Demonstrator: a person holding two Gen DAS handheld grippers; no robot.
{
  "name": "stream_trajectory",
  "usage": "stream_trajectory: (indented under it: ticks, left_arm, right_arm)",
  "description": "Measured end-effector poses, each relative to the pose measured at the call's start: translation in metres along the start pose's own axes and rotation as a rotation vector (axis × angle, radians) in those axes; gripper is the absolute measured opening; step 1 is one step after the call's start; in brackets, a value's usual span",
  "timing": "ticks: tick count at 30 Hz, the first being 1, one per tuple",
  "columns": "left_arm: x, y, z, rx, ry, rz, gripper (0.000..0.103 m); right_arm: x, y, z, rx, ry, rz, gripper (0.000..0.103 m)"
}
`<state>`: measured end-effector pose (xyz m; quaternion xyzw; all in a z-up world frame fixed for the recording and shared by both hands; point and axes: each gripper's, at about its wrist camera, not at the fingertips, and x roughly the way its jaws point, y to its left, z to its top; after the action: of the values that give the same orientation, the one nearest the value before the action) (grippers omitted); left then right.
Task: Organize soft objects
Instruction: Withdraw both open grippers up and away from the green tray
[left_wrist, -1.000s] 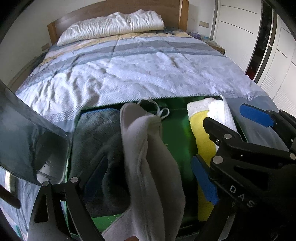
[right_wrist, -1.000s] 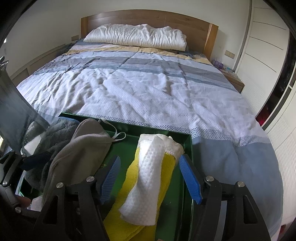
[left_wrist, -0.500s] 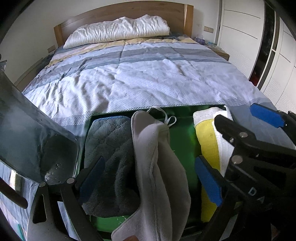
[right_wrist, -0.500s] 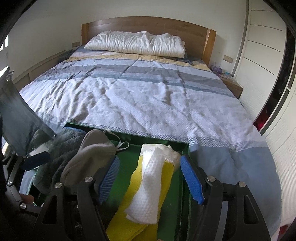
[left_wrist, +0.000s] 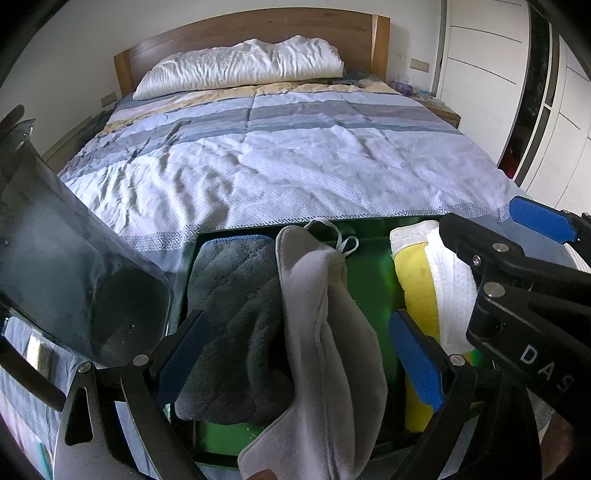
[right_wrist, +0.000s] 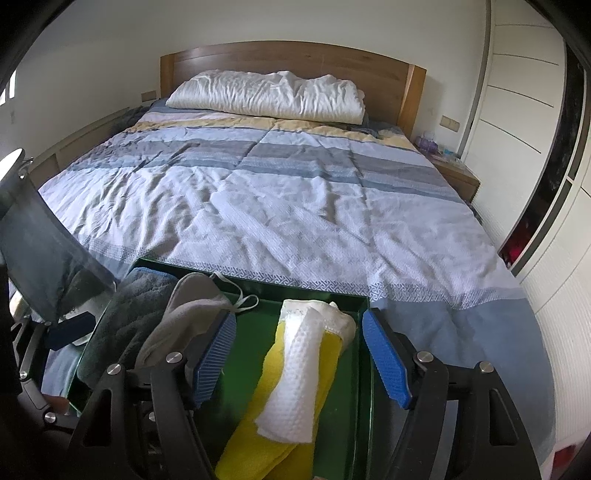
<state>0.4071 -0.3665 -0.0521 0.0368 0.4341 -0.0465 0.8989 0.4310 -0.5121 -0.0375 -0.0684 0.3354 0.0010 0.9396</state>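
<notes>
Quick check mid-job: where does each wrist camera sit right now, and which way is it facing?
Left wrist: on the left hand-held gripper, angled down at the green tray, grey cloths between open fingers; right hand-held gripper intrudes at right.
Right wrist: on the right hand-held gripper, open over the yellow and white rolled cloths.
Shared: tray, cloths, striped bed beyond.

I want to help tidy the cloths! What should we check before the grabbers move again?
1. Right gripper open, pads clear of the folded white waffle cloth: ok.
2. White cloth lies on the yellow towel: ok.
3. Left gripper open: ok.
4. Left gripper's pads free of the light grey fleece cloth: cannot tell.
5. Dark grey quilted towel inside the green tray: ok.
</notes>
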Motion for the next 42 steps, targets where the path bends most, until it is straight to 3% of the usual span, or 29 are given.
stream_trajectory:
  ticks: [20,27,38,42]
  left_arm:
    - [-0.035,0.007,-0.003,0.015,-0.019,-0.026,0.095]
    - [-0.052,0.011,-0.020,0.039,-0.024,-0.062,0.095]
    - [-0.111,0.058,-0.048,-0.038,-0.049,-0.240,0.095]
    - [-0.142,0.084,-0.051,-0.078,-0.081,-0.259,0.095]
  right_arm:
    - [-0.056,-0.007,0.001,0.034,-0.018,-0.047,0.072]
    - [-0.064,-0.004,-0.004,0.041,0.008,-0.057,0.072]
    - [-0.082,0.001,-0.010,0.067,0.036,-0.094,0.072]
    - [-0.099,0.008,-0.004,0.069,0.015,-0.098,0.072]
